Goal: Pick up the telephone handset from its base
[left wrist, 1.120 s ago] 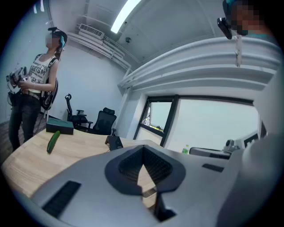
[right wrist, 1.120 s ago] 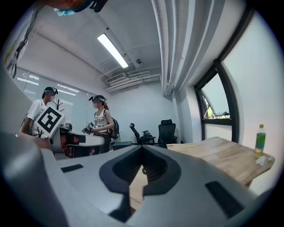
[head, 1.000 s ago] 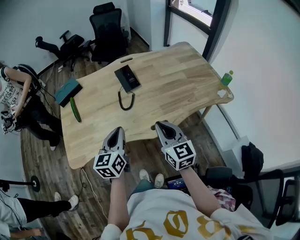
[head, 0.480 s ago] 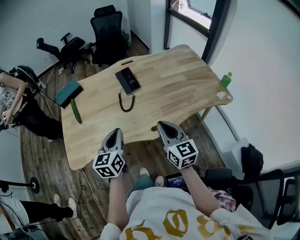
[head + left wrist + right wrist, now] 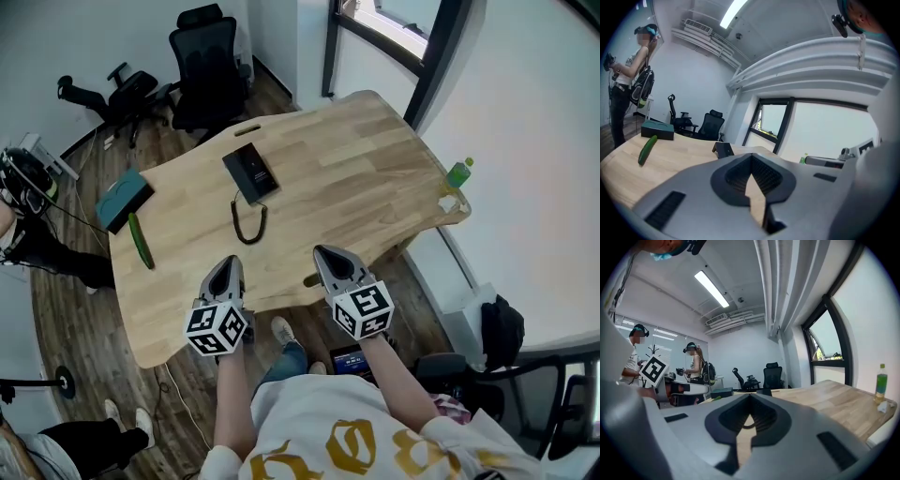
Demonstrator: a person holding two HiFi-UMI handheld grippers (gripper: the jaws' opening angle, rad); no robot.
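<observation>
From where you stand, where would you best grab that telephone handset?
Likely its middle, jaws across the narrow width, coming from above, near side: the telephone lies flat, long axis pointing away, coiled cord trailing toward the person. Finer detail is too small to confirm.

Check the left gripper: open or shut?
Shut. The left gripper shows its jaws meeting at the tips in its own view, with nothing between them.

Telephone (image 5: pixel 251 174) on table (image 5: pixel 356 169); cucumber (image 5: pixel 141 241) leftward
</observation>
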